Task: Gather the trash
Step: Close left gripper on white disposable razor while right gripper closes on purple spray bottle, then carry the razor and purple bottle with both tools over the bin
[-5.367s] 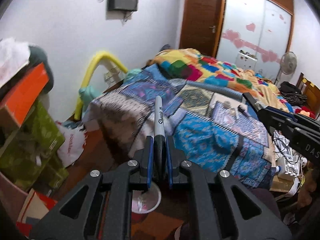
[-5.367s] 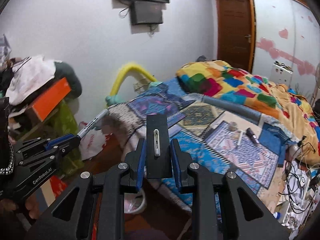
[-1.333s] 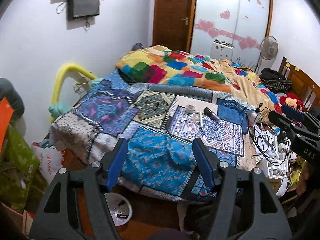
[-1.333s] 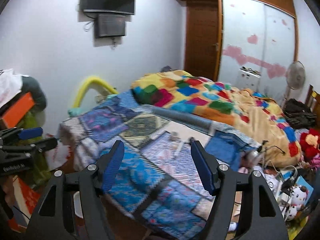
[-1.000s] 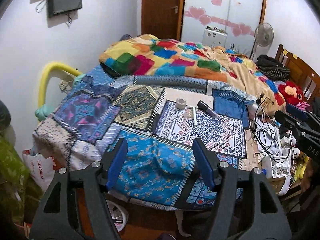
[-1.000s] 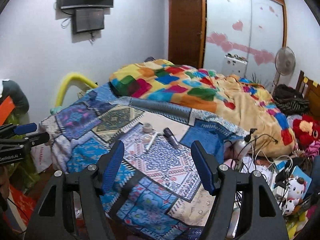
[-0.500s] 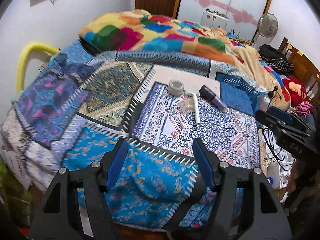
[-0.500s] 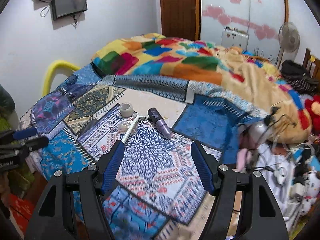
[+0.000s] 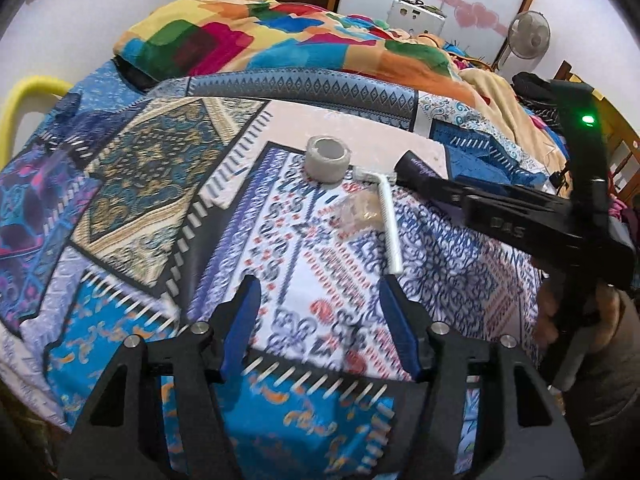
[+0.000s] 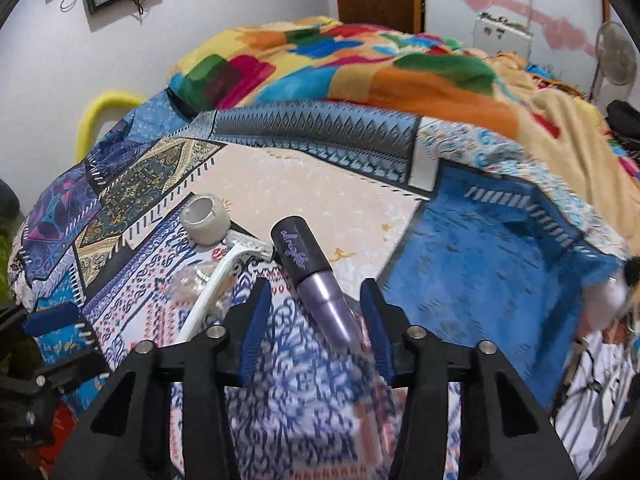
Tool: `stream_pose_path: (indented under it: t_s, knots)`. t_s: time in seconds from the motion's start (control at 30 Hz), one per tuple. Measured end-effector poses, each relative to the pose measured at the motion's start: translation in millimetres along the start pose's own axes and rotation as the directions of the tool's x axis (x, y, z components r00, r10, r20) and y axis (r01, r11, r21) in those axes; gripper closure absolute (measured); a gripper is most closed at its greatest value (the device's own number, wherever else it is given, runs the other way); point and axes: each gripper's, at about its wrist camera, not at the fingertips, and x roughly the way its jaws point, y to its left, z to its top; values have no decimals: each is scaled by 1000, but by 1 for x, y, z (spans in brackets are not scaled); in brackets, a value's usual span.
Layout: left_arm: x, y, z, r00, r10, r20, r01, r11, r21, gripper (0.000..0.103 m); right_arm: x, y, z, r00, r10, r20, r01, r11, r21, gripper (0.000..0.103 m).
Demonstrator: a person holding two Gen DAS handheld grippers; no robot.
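The right claw (image 10: 314,312) hangs over the patterned bedspread (image 10: 304,392), its jaws apart and closing. The purple-and-black tube (image 10: 310,276) lies on the bedspread with its purple end in the gap between the blue pads (image 10: 252,320); neither pad touches it, and its black cap points away toward the far side of the bed. Just left of the tube lies a white disposable razor (image 10: 224,276), its head beside the cap and its handle running back past the claw's left pad. A roll of tape (image 10: 206,214) sits beyond the razor head, and a clear crumpled wrapper (image 10: 190,280) lies against the handle.

The left claw (image 9: 318,320) is nearer the bed's front edge, jaws apart, closing, nothing between them. The razor (image 9: 390,224), wrapper (image 9: 358,212) and tape (image 9: 328,158) lie ahead of it, well clear.
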Motion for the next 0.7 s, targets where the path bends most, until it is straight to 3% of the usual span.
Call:
stream_pose_path:
  t_s: [0.17, 0.23, 0.3, 0.53, 0.7]
  knots:
    - [11, -12, 7, 999, -39, 1, 39, 999, 24, 60, 18, 0, 4, 1000, 3, -15, -3, 1000, -19, 68]
    - [17, -19, 9, 998, -60, -11, 60, 996, 58, 86, 20, 2, 3, 1000, -3, -4, 2, 999, -43, 72]
    - [21, -27, 11, 998, -58, -17, 59, 995, 86, 88, 21, 4, 3, 1000, -11, -2, 11, 998, -69, 79]
    - [38, -40, 21, 995, -92, -46, 95, 992, 84, 88, 4, -4, -12, 999, -44, 28, 44, 999, -27, 80]
    - [57, -49, 25, 997, -35, -74, 42, 994, 98, 88, -21, -12, -33, 995, -80, 57, 80, 997, 4, 79]
